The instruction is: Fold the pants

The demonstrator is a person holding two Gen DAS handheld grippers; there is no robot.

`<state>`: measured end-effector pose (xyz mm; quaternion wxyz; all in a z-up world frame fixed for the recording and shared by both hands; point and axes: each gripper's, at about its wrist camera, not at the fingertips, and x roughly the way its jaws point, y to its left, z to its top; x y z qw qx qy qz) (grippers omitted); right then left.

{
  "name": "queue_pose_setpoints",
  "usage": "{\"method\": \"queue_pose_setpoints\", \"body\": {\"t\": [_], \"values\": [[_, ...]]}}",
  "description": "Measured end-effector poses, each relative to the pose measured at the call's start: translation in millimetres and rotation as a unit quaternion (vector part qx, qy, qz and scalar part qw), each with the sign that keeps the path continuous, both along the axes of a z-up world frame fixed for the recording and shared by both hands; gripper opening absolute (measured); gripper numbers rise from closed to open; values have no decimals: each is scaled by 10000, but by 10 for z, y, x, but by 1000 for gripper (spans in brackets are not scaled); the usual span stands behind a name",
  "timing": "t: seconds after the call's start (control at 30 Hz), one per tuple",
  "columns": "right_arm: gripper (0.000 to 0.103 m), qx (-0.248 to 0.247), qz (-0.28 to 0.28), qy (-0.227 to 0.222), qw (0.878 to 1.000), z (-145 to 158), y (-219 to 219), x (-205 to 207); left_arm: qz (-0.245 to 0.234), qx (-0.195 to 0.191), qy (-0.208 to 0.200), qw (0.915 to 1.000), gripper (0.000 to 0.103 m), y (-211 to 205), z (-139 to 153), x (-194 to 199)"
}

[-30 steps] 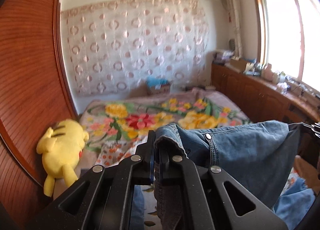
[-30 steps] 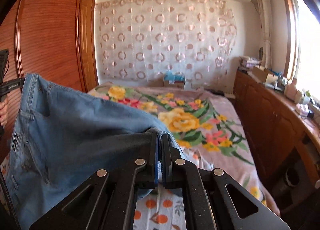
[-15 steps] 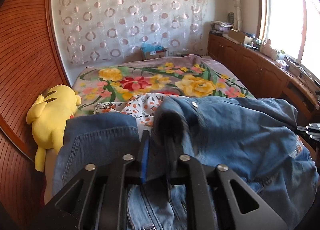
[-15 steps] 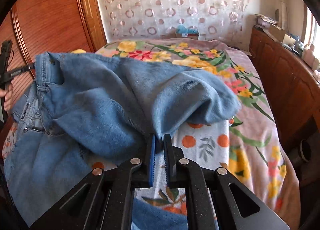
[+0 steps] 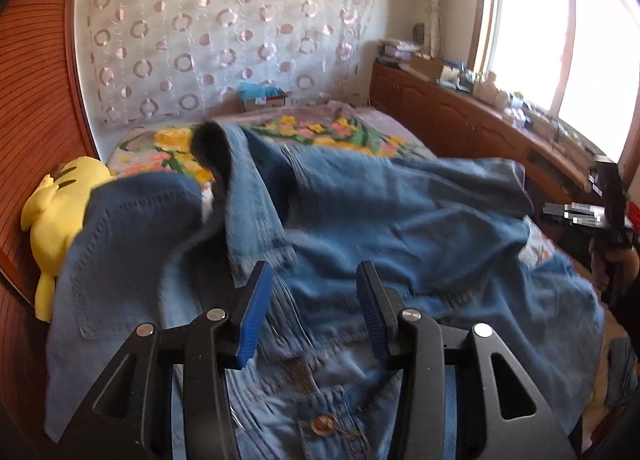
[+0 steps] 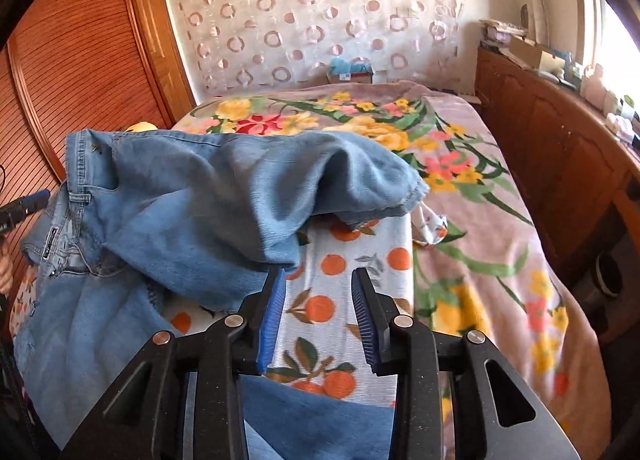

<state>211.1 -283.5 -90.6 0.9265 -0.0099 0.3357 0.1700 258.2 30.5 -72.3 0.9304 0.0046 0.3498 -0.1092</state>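
I am letting go of the jeans (image 5: 400, 219), now lying rumpled on the near end of the bed (image 6: 480, 179), my left gripper (image 5: 316, 308) and right gripper (image 6: 318, 316) just opening, nothing pinched, and next probably needing smoothing before folding.
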Motion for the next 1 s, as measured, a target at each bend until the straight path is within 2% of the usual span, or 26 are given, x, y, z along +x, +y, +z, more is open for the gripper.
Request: {"method": "queue_pose_setpoints", "body": {"t": [0.17, 0.27, 0.47, 0.7, 0.9, 1.0], "values": [[38, 95, 77, 53, 9999, -40, 96, -100, -104, 37, 325, 9994, 45, -42, -239, -131], [39, -64, 170, 71, 9998, -125, 177, -124, -89, 198, 543, 9983, 45, -54, -388, -219], [40, -354, 231, 219, 9989, -312, 244, -99, 25, 284, 907, 9955, 44, 6, -644, -334], [43, -381, 228, 298, 9986, -335, 264, -2, 116, 261, 938, 9952, 44, 27, -728, -401], [45, -509, 224, 256, 9981, -335, 351, -37, -73, 355, 854, 9957, 17, -87, -684, -483], [45, -464, 204, 261, 9984, -339, 340, -32, 42, 323, 591, 9977, 15, -57, -567, -562]]}}
